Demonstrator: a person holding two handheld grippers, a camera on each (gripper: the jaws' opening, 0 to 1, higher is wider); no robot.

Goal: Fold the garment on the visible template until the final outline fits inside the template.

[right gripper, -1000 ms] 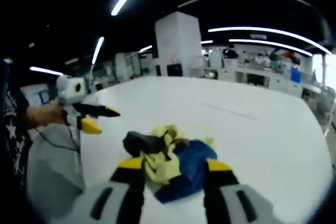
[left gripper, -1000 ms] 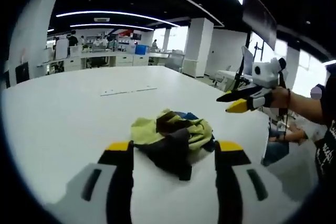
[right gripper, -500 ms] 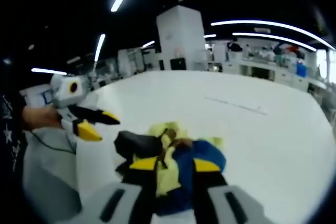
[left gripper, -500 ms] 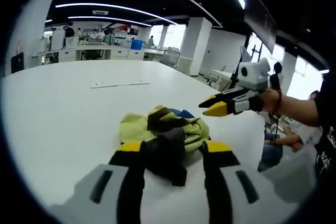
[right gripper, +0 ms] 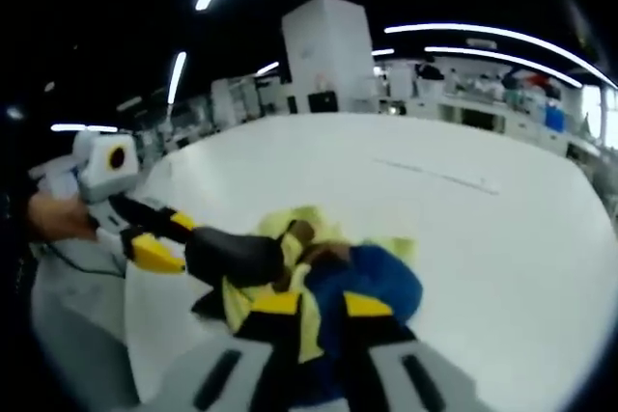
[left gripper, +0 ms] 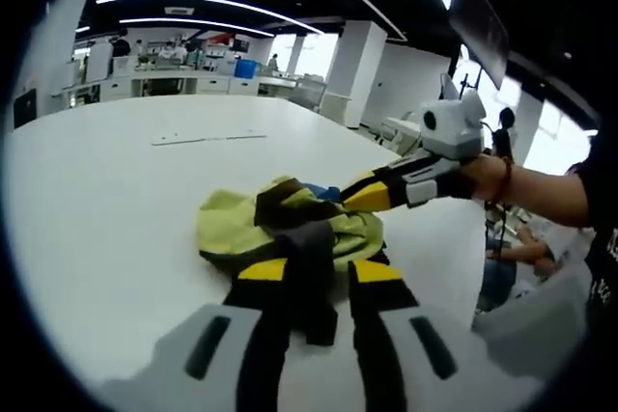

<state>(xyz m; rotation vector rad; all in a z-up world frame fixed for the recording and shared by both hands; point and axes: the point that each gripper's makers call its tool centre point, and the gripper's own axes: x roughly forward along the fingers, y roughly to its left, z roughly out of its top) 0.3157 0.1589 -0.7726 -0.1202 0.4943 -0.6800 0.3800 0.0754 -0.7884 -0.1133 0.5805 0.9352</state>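
My left gripper (left gripper: 307,271) has its jaws narrowed onto a dark fold at the near edge of the garment (left gripper: 290,229), and my right gripper (right gripper: 311,304) is likewise closed down on yellow cloth of the same bundle (right gripper: 319,272), so I judge both holds are meant to lift and open the crumpled heap before folding. The garment lies bunched on the white table (left gripper: 116,180), well short of the faint template line (left gripper: 208,137) beyond it. Behind the table: an open office with pillars and ceiling light strips.

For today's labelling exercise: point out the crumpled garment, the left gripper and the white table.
garment (left gripper: 232,229): left gripper view, yellow-green fabric.
left gripper (left gripper: 307,272): left gripper view, between the yellow tips.
white table (left gripper: 106,190): left gripper view, bare top.
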